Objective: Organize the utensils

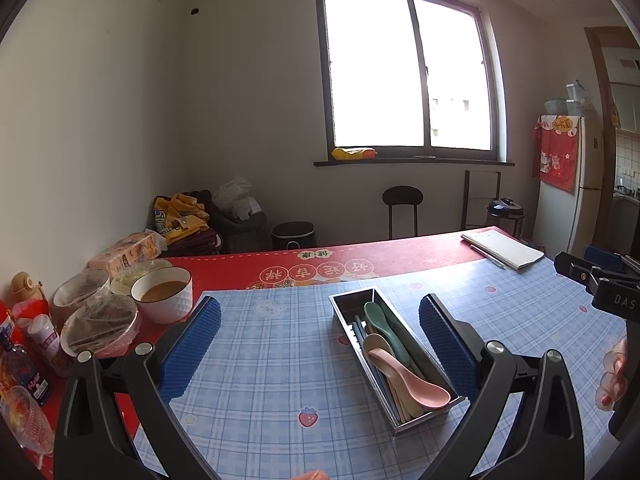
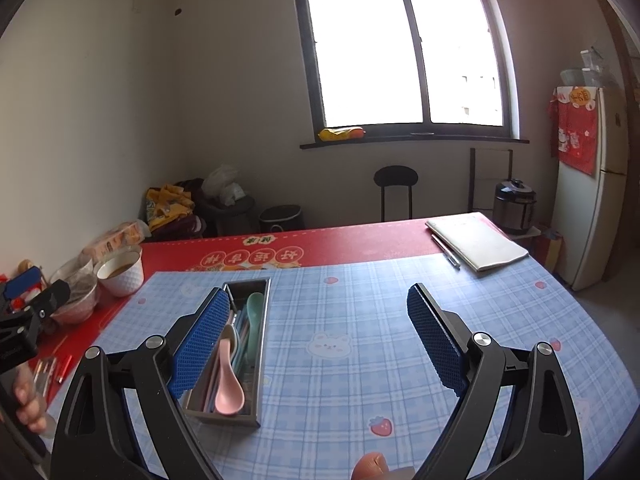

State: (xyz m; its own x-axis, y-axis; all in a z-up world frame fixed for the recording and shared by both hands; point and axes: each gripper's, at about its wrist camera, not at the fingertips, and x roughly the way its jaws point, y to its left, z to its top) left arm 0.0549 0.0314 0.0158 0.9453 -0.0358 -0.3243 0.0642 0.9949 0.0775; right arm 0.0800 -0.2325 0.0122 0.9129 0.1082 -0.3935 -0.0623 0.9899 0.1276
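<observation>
The left gripper point(image 1: 320, 344) is held above the blue checked tablecloth point(image 1: 272, 364) with its blue-padded jaws spread wide and nothing between them. The right gripper point(image 2: 318, 336) is likewise spread apart and empty.

In the left wrist view, a rectangular metal utensil tray point(image 1: 416, 420) is seen lying on the cloth between the two pads, nearer the right one. A pink spoon point(image 1: 412, 384), a beige spoon point(image 1: 378, 346) and a green spoon point(image 1: 376, 316) are laid lengthwise in it beside grey-blue chopsticks point(image 1: 360, 330). The far end of the tray is unfilled.

In the right wrist view, the same tray point(image 2: 258, 360) is partly covered by the left pad, and only there is its full near wall shown.

Only the left view shows the group of bowls point(image 1: 162, 294) in full, two of them covered in film, with a bottle and cups beside them on the red mat point(image 1: 360, 254). Only the right view shows several thin utensils point(image 2: 50, 372) lying on the red mat at the table's left edge, too blurred to identify. A notebook point(image 2: 478, 248) with a pen point(image 2: 446, 252) beside it is seen in both.
</observation>
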